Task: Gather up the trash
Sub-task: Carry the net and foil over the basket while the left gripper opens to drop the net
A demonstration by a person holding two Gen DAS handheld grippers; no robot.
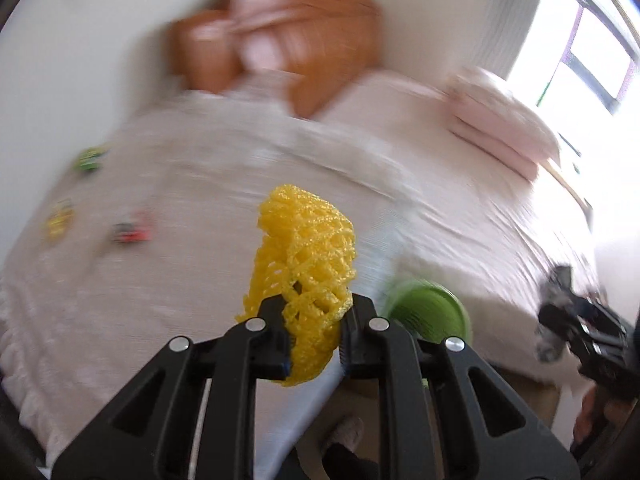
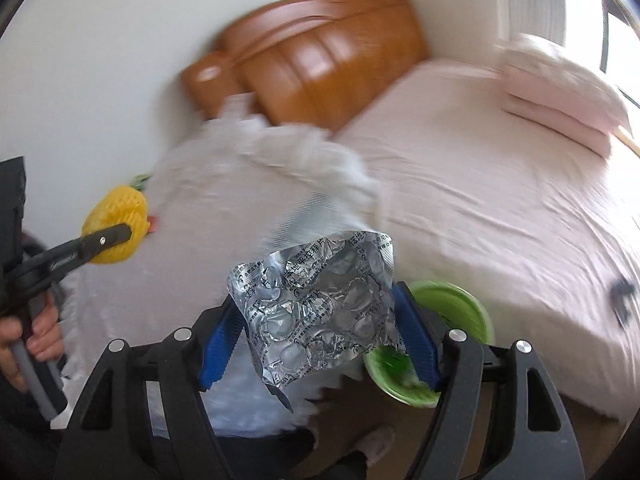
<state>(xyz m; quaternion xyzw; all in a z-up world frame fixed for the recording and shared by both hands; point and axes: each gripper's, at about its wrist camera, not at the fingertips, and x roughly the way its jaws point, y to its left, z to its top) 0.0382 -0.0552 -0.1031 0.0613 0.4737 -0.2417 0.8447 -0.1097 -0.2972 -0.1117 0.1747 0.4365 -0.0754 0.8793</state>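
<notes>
Gripping a yellow foam net [image 1: 306, 276], the left gripper [image 1: 314, 312] is holding it above the bed [image 1: 192, 184]. Beside it, the right gripper [image 2: 316, 320] is clamping a crumpled silver pill pack [image 2: 320, 312] over a green bin [image 2: 452, 320] standing near the bed's edge.

Item count, both wrist views combined:

- Grippers: two. The left gripper [image 1: 314, 320] is clamped on a foam net; the right gripper [image 2: 320, 336] has a blister pack between its pads.
- Yellow foam net [image 1: 306, 276]: one.
- Silver blister pack [image 2: 320, 312]: one.
- Green bin [image 2: 452, 320]: one, beside the bed.
- Small wrappers on the bed cover, too blurred to identify: three, namely a green wrapper [image 1: 90, 158], a yellow wrapper [image 1: 60, 218] and a red wrapper [image 1: 132, 232].
- Bed [image 2: 500, 200]: one, with one brown headboard [image 2: 320, 64].
- Folded pink quilt [image 2: 560, 92]: one.
</notes>
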